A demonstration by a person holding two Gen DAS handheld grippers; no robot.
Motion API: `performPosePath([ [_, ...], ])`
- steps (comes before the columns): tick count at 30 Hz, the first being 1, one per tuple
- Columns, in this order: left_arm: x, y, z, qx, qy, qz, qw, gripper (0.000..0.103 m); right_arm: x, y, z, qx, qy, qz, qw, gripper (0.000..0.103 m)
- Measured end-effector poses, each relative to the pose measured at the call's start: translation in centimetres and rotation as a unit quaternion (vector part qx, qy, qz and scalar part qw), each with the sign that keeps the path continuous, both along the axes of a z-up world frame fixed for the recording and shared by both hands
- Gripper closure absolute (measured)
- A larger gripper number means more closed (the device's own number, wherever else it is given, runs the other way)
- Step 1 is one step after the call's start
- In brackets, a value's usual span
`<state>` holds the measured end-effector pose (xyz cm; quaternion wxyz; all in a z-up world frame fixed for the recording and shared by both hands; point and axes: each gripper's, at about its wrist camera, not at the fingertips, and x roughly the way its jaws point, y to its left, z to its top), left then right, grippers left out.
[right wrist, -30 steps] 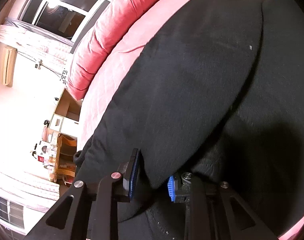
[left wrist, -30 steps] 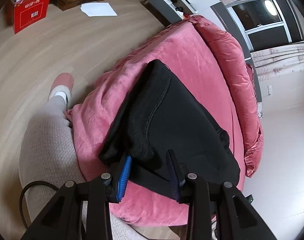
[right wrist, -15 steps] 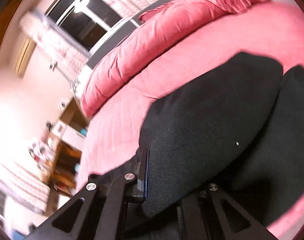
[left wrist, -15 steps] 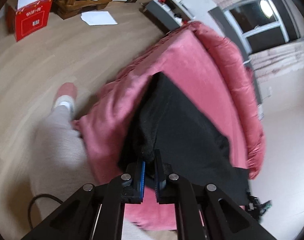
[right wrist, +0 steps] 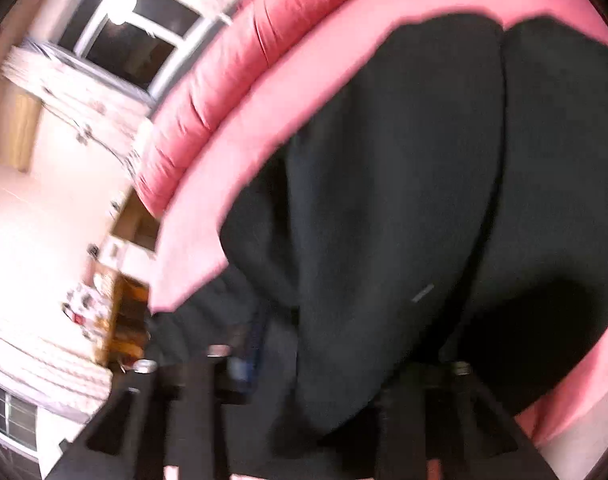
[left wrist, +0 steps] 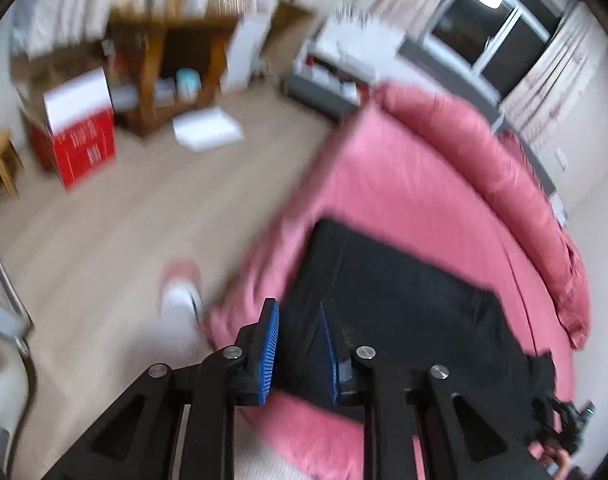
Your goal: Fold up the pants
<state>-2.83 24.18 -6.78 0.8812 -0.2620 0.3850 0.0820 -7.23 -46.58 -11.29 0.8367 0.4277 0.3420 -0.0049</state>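
Though blurred, soft black pants (left wrist: 404,300)

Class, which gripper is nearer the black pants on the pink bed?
Right. The right gripper has the black pants bunched between its fingers; the left gripper stands open above their near edge.

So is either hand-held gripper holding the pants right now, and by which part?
Left hand-held gripper: nothing, jaws just opened, pads clear of the black pants. Right hand-held gripper: jaws just opened too; cloth lies between them, apparently unpinched, though blurred.
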Motion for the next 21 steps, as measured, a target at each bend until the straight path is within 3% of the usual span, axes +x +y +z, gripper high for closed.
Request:
performPosePath([
  [3, 0.8, -1.2, 1.8, 0.004, -0.039, -0.011, 0.9992, 0.077, 0.1, -4.0, 0.5, -0.006, -0.022, -0.041, 0.999, 0.053],
  [9, 5.4, -6.9, -1.6, -0.030, 0.017, -0.103, 0.9941, 0.077, 2.2, -10.0, -1.4, 0.012, -0.009, -0.115, 0.993, 0.055],
  [11, 6.9, -9.5, -3.3, -0.029, 0.032, -0.129, 0.9906, 0.077, 3.0, -12.1, -2.0, 0.004, 0.002, -0.131, 0.991, 0.077],
  [13, 7.8, -11.5, -4.5, -0.009, 0.055, -0.142, 0.9882, 0.077, 2.9, -12.9, -1.2, -0.017, 0.007, -0.132, 0.991, 0.094],
  [18, 8.6, -14.8, -5.9, 0.062, 0.079, -0.163, 0.9815, 0.078, -0.3, -13.9, 2.4, -0.063, -0.026, -0.124, 0.990, 0.095],
  [21, 8.4, -14.7, -6.4, 0.075, 0.086, -0.165, 0.9797, 0.078, -3.0, -13.4, 4.0, -0.085, -0.029, -0.138, 0.986, 0.095],
])
